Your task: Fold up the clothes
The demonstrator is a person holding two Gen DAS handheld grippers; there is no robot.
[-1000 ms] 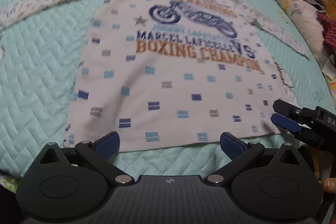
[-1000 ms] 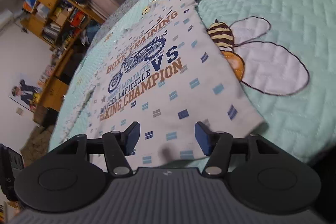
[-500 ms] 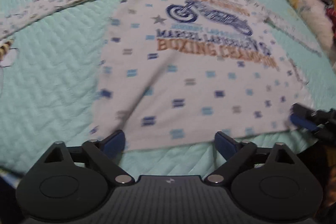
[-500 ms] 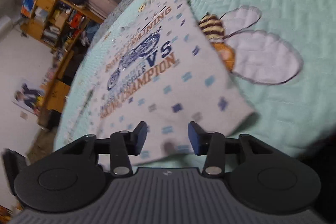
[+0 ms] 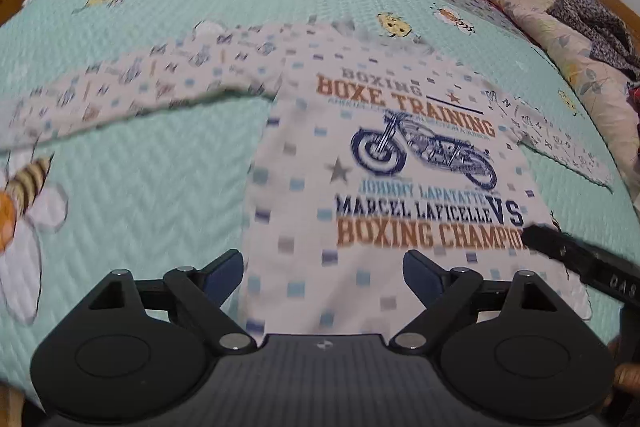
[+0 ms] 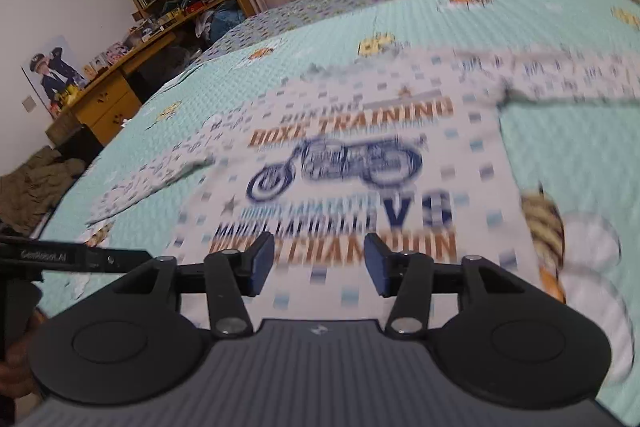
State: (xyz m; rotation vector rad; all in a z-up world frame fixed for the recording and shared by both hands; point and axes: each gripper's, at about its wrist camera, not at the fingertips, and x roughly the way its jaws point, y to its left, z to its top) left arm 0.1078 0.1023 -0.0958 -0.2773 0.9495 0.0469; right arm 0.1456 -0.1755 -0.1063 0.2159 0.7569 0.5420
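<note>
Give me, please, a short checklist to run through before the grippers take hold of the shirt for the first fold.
1. Shirt lies flat, print up, on the quilt: ok.
2. Both sleeves spread out sideways: ok.
3. Left gripper open, nothing held: ok.
4. Right gripper open, nothing held: ok.
5. Bottom hem in sight for a grasp: not ok, hidden behind the gripper bodies.
6. Fingers touching the cloth: cannot tell.

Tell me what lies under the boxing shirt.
The boxing shirt lies flat on the mint quilted bedspread. A bee patch sits beside its edge, uncovered. Whatever quilt pattern lies beneath the shirt is hidden.
</note>
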